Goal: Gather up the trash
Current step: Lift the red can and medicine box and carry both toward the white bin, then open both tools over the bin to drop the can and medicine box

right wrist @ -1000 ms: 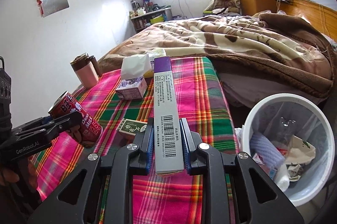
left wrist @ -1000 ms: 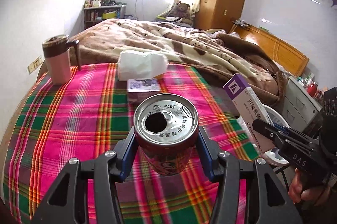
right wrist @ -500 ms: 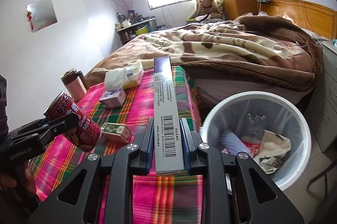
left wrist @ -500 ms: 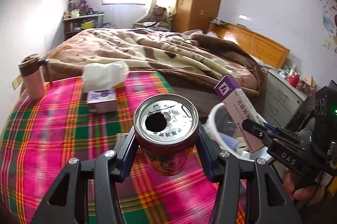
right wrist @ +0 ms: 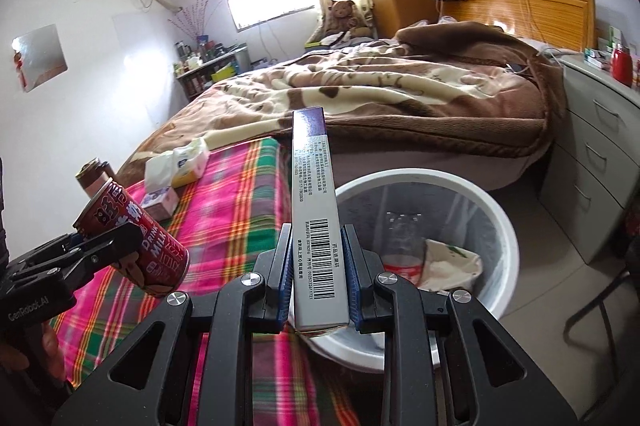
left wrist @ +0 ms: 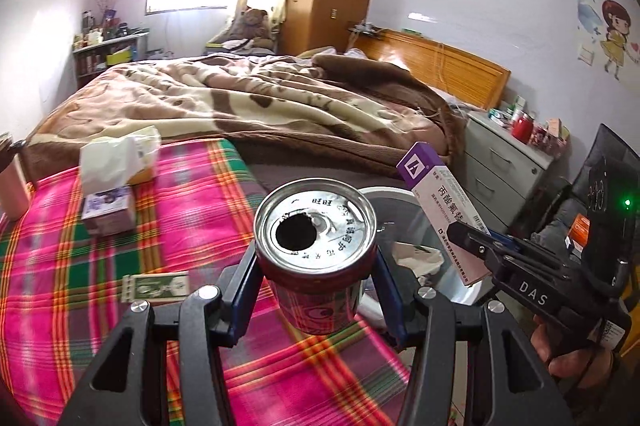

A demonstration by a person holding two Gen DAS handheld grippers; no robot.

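The left gripper [left wrist: 316,290] is clamped on the can [left wrist: 316,250], near the bin [right wrist: 500,222] rim; the right gripper [right wrist: 318,278] pinches the box [right wrist: 316,222] at that rim. Carry both well inside the bin before parting the fingers, so neither item glances off onto the bench [left wrist: 180,209].

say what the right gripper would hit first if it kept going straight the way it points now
Most likely the white trash bin. The right gripper, jaws shut on the long purple-topped box, points forward and down across the bin's open mouth. Depth is unclear, so the box's far end may clear the near rim and meet the bin's far wall.
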